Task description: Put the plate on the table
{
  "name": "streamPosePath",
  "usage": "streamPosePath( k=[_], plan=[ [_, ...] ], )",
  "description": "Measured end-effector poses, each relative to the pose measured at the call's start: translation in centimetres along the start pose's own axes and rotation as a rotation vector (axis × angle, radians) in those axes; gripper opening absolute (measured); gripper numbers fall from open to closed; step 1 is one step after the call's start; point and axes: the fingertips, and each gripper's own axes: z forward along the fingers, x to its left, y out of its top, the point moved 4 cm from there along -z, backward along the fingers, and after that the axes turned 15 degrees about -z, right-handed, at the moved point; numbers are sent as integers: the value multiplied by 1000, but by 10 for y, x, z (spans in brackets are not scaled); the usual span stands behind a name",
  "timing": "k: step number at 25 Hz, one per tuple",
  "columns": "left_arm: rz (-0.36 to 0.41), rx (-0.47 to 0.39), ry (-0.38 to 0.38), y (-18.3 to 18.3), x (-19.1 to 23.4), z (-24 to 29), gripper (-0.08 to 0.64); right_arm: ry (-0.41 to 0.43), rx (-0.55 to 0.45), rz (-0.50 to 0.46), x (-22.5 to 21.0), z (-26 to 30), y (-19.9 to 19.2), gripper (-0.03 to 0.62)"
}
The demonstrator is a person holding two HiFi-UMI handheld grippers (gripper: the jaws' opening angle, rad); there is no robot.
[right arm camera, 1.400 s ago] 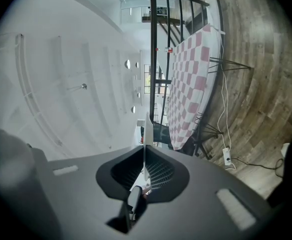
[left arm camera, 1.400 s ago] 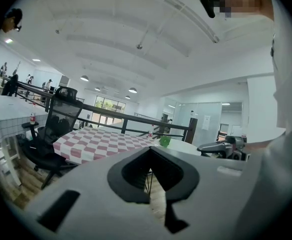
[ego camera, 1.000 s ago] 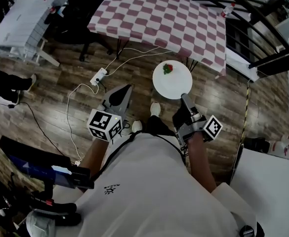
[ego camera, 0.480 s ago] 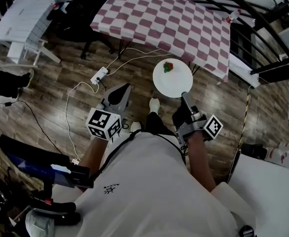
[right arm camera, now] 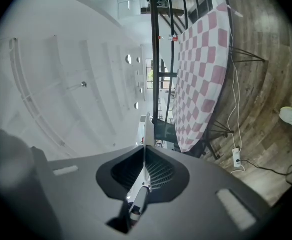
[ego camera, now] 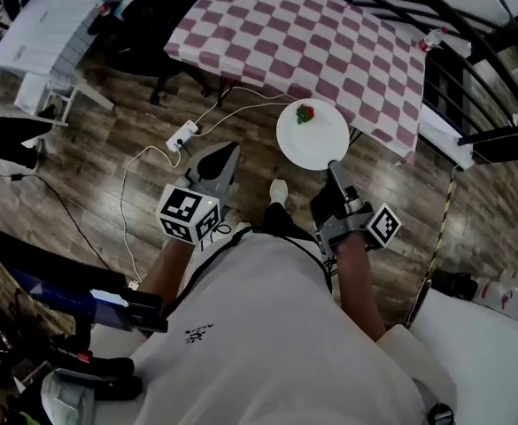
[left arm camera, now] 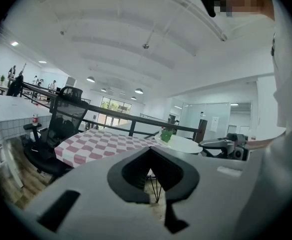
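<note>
A pink-checked surface [ego camera: 303, 34] fills twelve o'clock in the head view, above a plank floor [ego camera: 108, 184]. The white plate [ego camera: 316, 144] sits just short of its near edge, rim pinched by the right gripper [ego camera: 333, 168] fingers. The left gripper [ego camera: 225, 153], at eleven o'clock, has its fingers closed, empty. Only its view shows the railing [left arm camera: 111, 115] and ceiling lamps [left arm camera: 139, 91].
</note>
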Motion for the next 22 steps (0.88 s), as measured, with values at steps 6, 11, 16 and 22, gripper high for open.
streamPosePath(
  k=[6, 11, 16, 22],
  plan=[
    [7, -5, 14, 21, 7, 47, 2, 6, 23, 7, -11, 35, 37, 18],
    [8, -14, 32, 33, 5, 85, 2, 25, 57, 7, -19, 60, 69, 18],
    [14, -17, 41, 42, -1, 117, 2, 38, 77, 14, -26, 78, 98, 18],
    [24, -23, 63, 48, -6, 153, 2, 44, 98, 20, -41, 91, 133, 19]
  ],
)
